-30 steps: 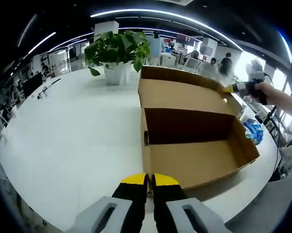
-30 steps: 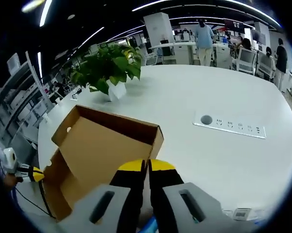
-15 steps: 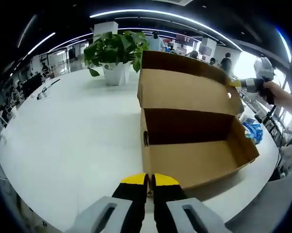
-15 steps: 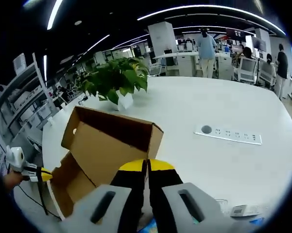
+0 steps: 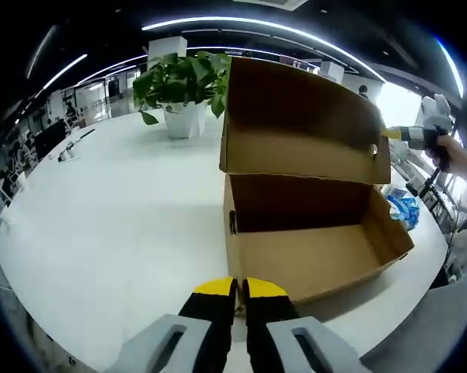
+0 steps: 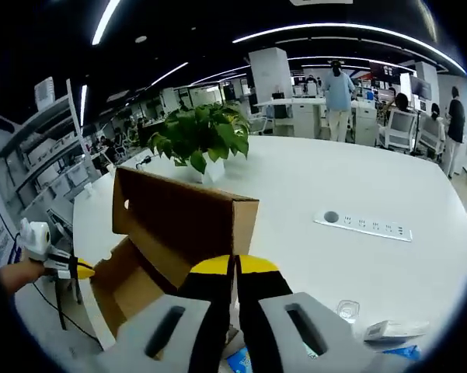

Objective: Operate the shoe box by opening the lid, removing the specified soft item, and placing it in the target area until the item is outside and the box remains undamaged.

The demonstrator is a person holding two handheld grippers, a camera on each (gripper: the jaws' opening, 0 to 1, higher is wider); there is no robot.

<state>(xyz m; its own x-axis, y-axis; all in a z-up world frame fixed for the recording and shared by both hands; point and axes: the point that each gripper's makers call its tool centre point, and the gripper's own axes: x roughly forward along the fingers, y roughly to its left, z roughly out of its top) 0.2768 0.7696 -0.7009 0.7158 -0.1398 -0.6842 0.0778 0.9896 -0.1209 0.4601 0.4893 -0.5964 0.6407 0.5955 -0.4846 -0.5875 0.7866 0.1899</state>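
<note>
The brown cardboard shoe box (image 5: 311,260) stands on the white table (image 5: 109,225), its inside bare. Its hinged lid (image 5: 295,116) stands about upright over the far wall. My left gripper (image 5: 235,289) is shut, with its yellow tips against the box's near corner. In the left gripper view my right gripper (image 5: 390,134) comes in from the right, its tip at the lid's side edge. In the right gripper view the lid (image 6: 179,221) runs down into my right gripper (image 6: 235,268), which is shut on that edge. A blue soft item (image 5: 408,210) lies on the table beside the box.
A potted green plant (image 5: 182,85) stands behind the box. A socket strip (image 6: 363,225) is set in the table, with a small white packet (image 6: 385,330) nearer the edge. People stand at desks far behind. The table's edge curves close on my side.
The lid has swung up from lying back almost flat to standing upright. My right gripper has risen with it. The box base and my left gripper have stayed put.
</note>
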